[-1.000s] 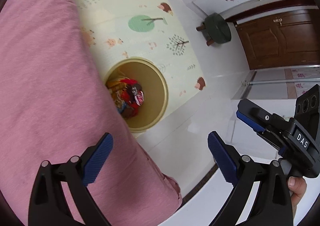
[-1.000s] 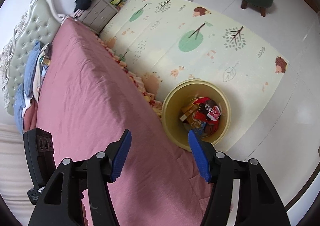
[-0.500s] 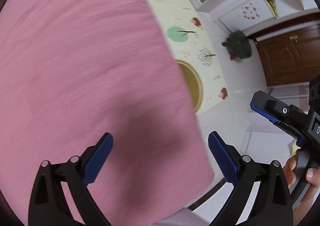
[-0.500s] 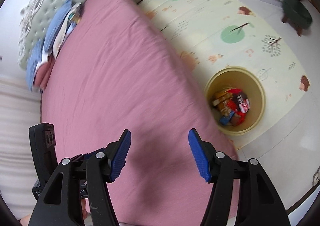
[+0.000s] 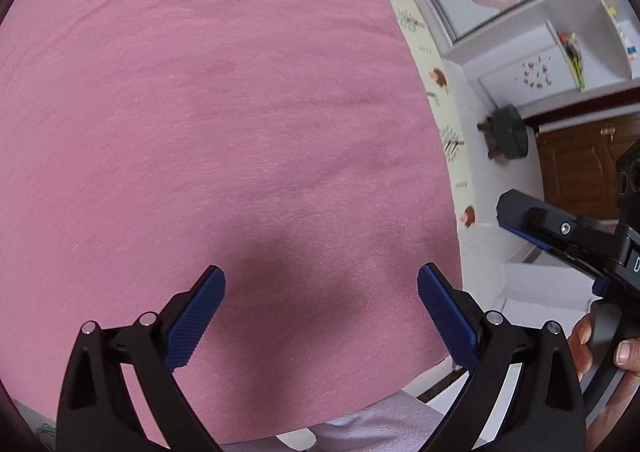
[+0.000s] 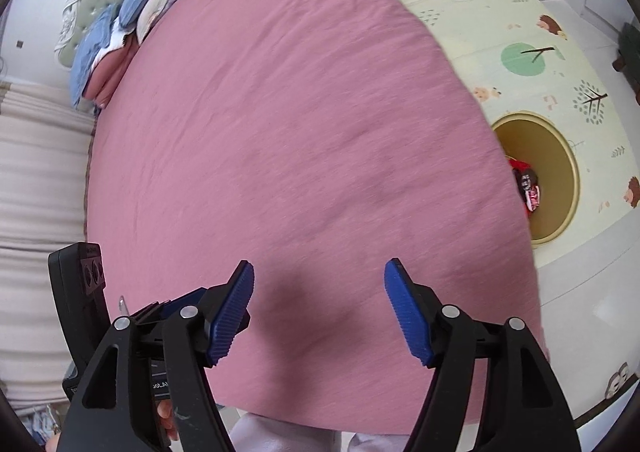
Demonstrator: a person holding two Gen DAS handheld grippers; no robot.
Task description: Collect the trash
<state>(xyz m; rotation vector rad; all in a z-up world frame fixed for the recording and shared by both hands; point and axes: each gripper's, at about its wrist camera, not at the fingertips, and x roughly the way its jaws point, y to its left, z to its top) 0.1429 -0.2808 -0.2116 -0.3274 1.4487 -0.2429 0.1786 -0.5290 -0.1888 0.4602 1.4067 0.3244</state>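
A yellow trash bin [image 6: 560,156] stands on the floor mat beside the bed in the right wrist view, half hidden by the bed's edge, with red wrappers [image 6: 526,182] inside. My right gripper [image 6: 319,314] is open and empty over the foot of the pink bed [image 6: 280,124]. My left gripper [image 5: 321,316] is open and empty over the same pink bed [image 5: 220,112]. The right gripper's body also shows at the right of the left wrist view [image 5: 560,236]. The bin is out of the left wrist view. I see no loose trash on the bed.
Blue and white pillows and folded bedding [image 6: 136,8] lie at the headboard. A patterned play mat [image 6: 520,32] covers the floor right of the bed. A dark green stool [image 5: 508,132] stands near a brown wooden door [image 5: 580,172].
Both grippers have swung left from the bin to over the bed. The bin has left the left wrist view and slid to the right edge in the right wrist view. Both stay open.
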